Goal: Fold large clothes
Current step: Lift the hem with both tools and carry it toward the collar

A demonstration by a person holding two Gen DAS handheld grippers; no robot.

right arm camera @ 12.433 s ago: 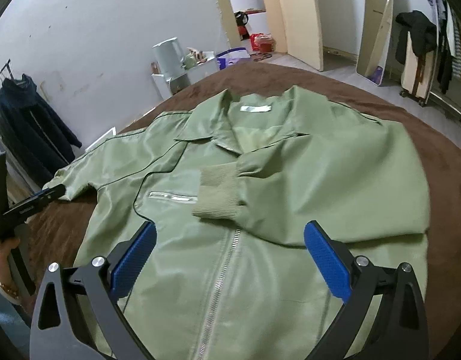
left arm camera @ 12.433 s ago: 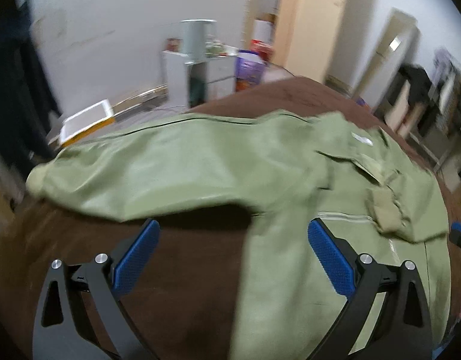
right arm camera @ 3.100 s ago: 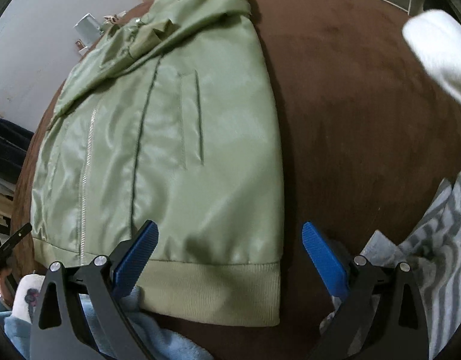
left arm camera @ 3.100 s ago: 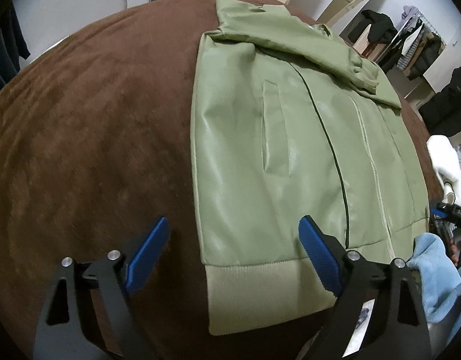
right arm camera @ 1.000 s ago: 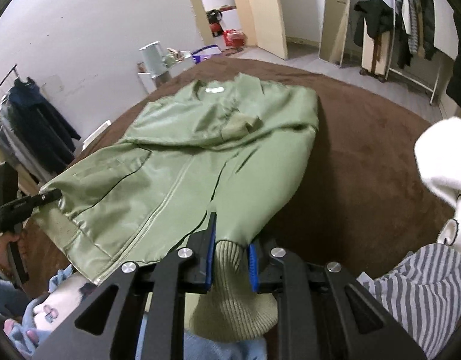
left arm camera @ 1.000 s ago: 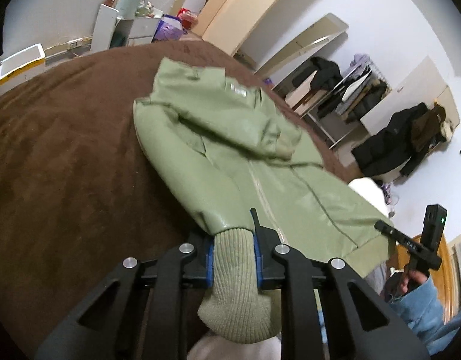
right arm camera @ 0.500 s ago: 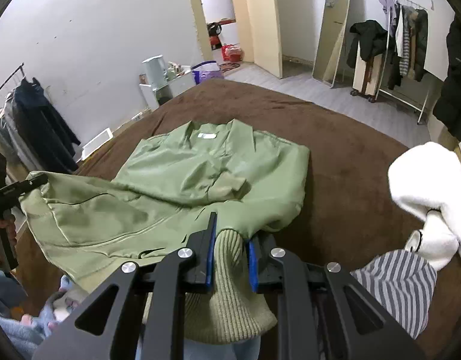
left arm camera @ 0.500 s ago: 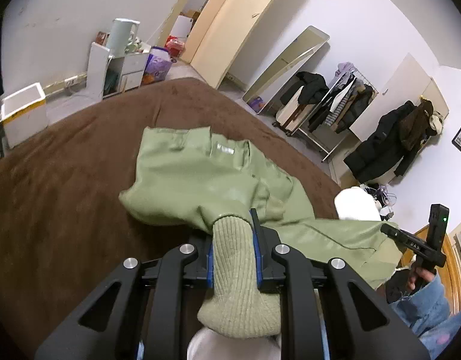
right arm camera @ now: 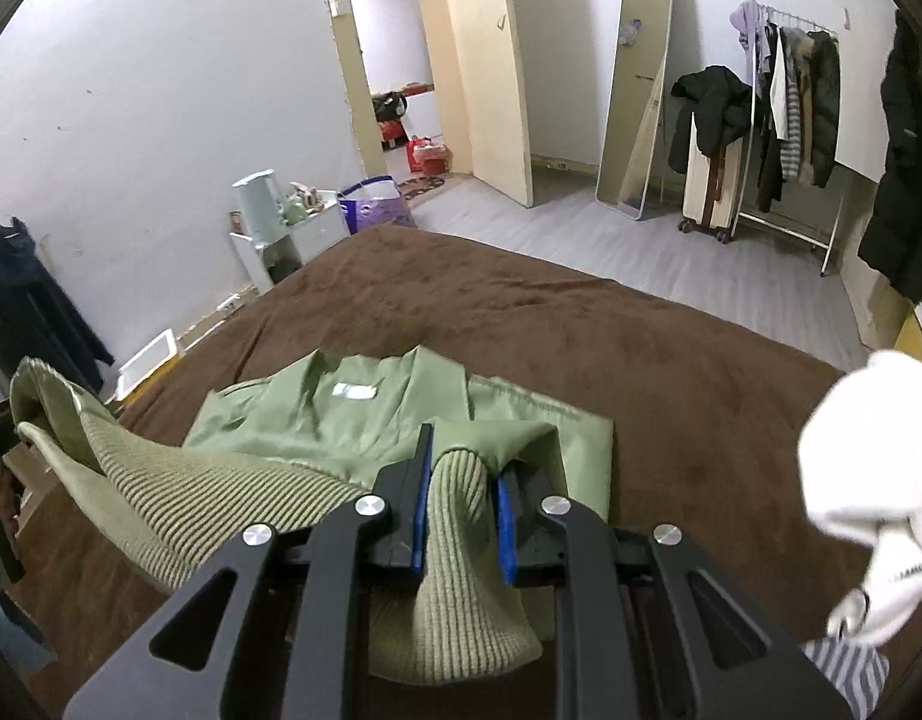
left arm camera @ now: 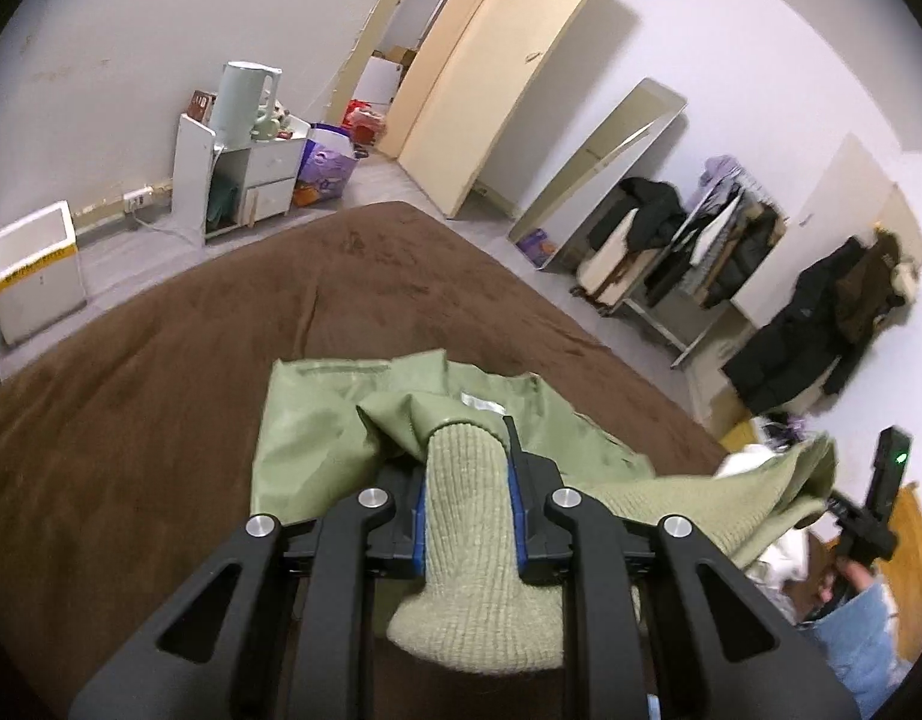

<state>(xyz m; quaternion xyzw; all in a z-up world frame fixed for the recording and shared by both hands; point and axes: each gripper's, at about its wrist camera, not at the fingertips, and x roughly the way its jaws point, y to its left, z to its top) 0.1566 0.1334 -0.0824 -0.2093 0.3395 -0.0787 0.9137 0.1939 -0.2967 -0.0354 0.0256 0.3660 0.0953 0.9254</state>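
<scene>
Hem fold is running: left gripper point(left arm camera: 466, 516) is clamping the ribbed hem point(left arm camera: 472, 546) of the green jacket point(left arm camera: 317, 426) at one corner, jaws nearly closed with the knit squeezed between the blue pads, and right gripper point(right arm camera: 458, 531) is doing the same at the other corner (knit bunching out behind the pads in both views). Jacket is lying on the brown bed cover point(right arm camera: 640, 360), collar end flat at centre frame with the white neck label point(right arm camera: 354, 390) facing up, hem end hanging lifted between the two grippers and sagging toward lower left of the right wrist view. To land this well, I'd judge both corners should be travelling level and in parallel toward the collar, hem kept taut enough that the sag isn't dragging, side edges lining up over the shoulders. Watch the white garment point(right arm camera: 862, 468) at right of the frame; it's near the landing zone. Release only once the hem is resting flat.
</scene>
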